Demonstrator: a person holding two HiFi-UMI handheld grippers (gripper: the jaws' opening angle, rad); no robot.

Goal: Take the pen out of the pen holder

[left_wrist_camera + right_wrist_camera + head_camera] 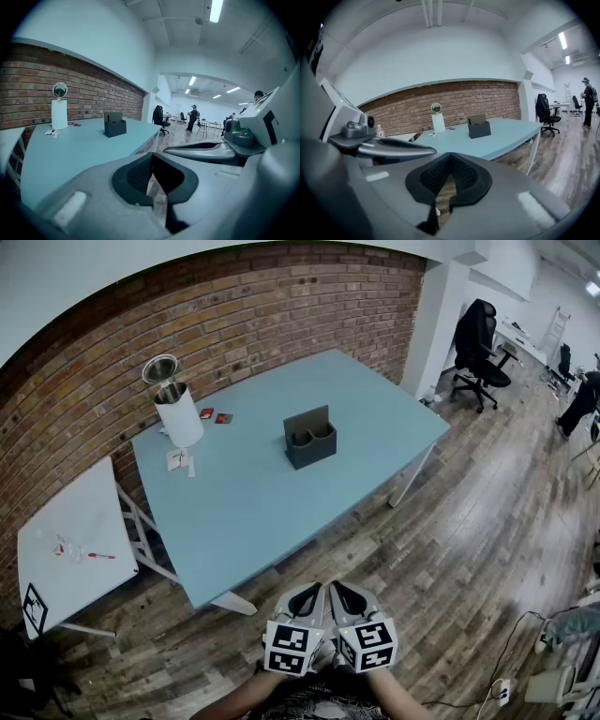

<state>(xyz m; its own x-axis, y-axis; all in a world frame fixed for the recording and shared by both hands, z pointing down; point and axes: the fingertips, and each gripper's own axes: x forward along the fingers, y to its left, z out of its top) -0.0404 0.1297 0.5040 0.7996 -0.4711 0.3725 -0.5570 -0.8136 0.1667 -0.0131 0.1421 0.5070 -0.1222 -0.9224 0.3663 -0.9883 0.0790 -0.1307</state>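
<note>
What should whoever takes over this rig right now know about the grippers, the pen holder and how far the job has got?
Left gripper: shut, empty, held low near the body, short of the table's near edge.
Right gripper: shut, empty, close beside the left one.
Pen holder: upright near the middle of the blue table, nothing touching it. The pen itself is too small to make out from here.
Done: nothing yet.
Left: step up to the table, open a gripper, grasp the pen and lift it out.

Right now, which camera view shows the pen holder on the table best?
The head view: it looks down into the pen holder, showing its two round wells. Both gripper views show it only small, distant and side-on.
</note>
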